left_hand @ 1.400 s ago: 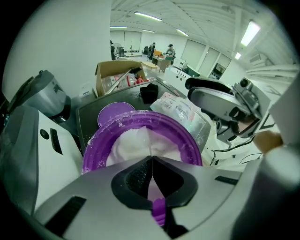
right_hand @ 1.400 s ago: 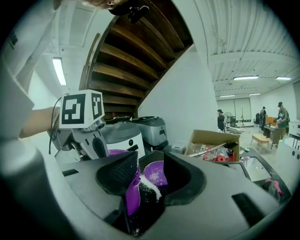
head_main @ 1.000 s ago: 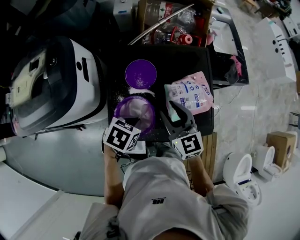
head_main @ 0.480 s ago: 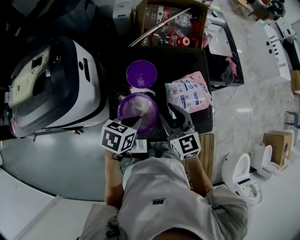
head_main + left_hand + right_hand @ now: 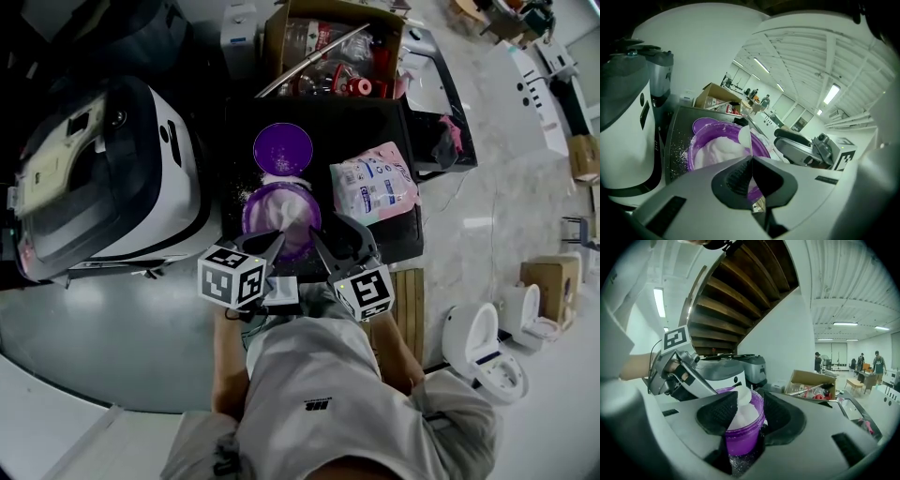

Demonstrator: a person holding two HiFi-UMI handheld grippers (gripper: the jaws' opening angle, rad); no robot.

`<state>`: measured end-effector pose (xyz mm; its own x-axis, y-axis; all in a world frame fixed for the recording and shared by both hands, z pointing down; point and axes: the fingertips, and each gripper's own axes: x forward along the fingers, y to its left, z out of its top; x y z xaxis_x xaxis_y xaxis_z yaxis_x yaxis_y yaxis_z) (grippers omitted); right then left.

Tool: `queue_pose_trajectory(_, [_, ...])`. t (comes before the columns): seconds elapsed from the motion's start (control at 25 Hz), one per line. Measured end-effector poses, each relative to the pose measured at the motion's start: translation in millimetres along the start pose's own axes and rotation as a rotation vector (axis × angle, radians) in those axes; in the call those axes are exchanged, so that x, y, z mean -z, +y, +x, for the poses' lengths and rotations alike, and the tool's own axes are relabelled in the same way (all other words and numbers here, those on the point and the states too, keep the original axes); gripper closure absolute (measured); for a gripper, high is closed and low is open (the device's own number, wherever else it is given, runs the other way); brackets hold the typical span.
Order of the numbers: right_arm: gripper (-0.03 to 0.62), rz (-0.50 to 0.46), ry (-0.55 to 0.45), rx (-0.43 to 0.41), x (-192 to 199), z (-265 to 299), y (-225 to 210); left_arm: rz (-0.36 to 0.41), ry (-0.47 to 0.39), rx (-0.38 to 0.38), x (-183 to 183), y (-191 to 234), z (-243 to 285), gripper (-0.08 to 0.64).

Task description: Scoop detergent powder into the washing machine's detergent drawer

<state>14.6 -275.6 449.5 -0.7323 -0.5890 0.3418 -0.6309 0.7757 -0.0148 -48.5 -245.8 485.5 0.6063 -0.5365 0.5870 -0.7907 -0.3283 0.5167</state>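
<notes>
A purple tub [image 5: 281,217] heaped with white detergent powder [image 5: 715,150] stands on the black table [image 5: 375,122], beside the washing machine [image 5: 112,178]. My left gripper [image 5: 272,244] is at the tub's near edge. It is shut on the thin handle of a white scoop [image 5: 744,136], whose bowl stands up over the powder. My right gripper [image 5: 333,242] is at the tub's near right side, open. In the right gripper view its pads stand on either side of the tub [image 5: 743,439], and the scoop [image 5: 740,394] shows above the rim. I cannot tell whether the pads touch the tub.
The tub's purple lid [image 5: 282,148] lies behind it, with spilled powder [image 5: 248,192] around. A pink detergent bag [image 5: 378,190] lies to the right. A cardboard box of bottles [image 5: 328,47] stands behind the table. White toilets [image 5: 487,352] stand on the floor at right.
My right gripper has swung left, from in front of the pink bag to the tub's near right side. My left gripper has drawn back a little, so more of the tub shows.
</notes>
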Motion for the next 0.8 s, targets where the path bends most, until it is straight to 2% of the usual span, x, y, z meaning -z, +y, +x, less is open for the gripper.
queue_pose_trajectory(0.28, [0.42, -0.015, 0.001, 0.025, 2, -5, 21, -0.042, -0.078, 0.074, 2, -2, -19, 0.545])
queue_pose_trajectory(0.8, [0.42, -0.035, -0.013, 0.101, -5, -23, 61, 0.022, -0.129, 0.128, 18, -12, -59, 0.545])
